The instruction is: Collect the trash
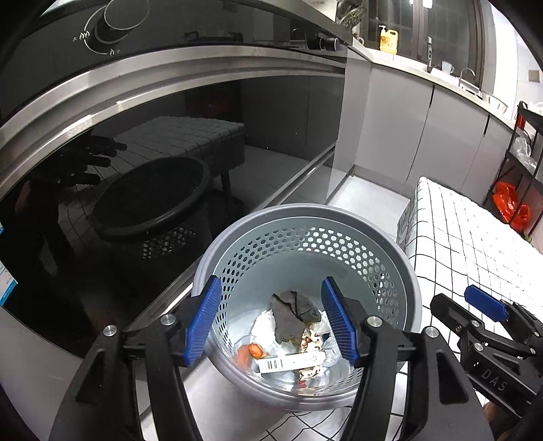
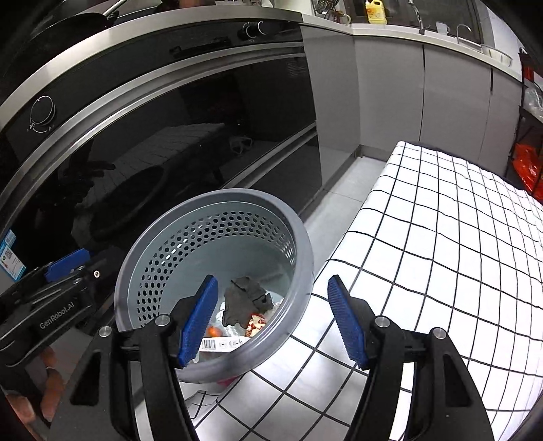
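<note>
Waste basket (image 1: 307,222): its near rim is covered by the left gripper's (image 1: 269,322) blue pads in the left wrist view. The crumpled grey scrap (image 1: 293,313) overlies white wrappers whose shapes cannot be separated. The barcoded white packet (image 1: 292,362) carries print too small to read. The orange piece (image 1: 253,351) is partly buried and cannot be identified.

Right gripper (image 1: 485,303): only one blue pad shows here; the frame's right edge cuts off the body.

Person's fingers (image 2: 51,380): partly hidden behind the left gripper's body, cut by the fisheye border.

Blue label (image 2: 12,259) on the oven door: text illegible.

Yellow bottle (image 2: 376,12): top cropped by the upper edge.
</note>
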`<state>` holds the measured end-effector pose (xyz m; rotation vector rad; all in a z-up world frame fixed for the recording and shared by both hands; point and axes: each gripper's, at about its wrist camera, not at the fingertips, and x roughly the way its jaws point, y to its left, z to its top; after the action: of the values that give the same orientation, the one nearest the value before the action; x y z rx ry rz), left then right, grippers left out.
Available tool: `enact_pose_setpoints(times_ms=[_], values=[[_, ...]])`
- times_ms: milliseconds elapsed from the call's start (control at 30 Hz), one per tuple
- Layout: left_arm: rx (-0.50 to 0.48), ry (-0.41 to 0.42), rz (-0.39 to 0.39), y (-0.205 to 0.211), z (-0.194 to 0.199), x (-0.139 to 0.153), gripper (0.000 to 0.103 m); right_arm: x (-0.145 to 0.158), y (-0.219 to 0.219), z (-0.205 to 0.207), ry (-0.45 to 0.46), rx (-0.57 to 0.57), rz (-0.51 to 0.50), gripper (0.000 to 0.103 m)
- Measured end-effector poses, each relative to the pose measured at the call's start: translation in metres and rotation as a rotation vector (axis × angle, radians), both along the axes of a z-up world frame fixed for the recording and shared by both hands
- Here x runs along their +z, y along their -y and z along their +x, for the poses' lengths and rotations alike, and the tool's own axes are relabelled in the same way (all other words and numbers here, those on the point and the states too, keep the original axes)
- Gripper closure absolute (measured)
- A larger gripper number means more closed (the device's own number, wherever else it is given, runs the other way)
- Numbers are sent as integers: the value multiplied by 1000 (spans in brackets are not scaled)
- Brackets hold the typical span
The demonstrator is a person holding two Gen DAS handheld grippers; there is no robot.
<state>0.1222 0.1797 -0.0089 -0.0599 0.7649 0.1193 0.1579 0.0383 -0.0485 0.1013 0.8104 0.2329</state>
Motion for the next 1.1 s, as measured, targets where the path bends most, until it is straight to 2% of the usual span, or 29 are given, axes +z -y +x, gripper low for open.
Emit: enact_pose_setpoints(times_ms=[67, 300, 833, 1100], values=[[3, 9, 3, -1, -1, 1, 35, 1, -2, -1, 5, -9, -10, 39], [1, 15, -1, -1, -4, 3, 34, 2, -3, -3, 2, -26, -22, 39], [9, 59, 9, 2, -11, 11, 16, 10, -7, -10, 17, -59, -36, 34], [16, 66, 9, 1, -13, 12, 12, 12, -8, -12, 27, -63, -45, 33]])
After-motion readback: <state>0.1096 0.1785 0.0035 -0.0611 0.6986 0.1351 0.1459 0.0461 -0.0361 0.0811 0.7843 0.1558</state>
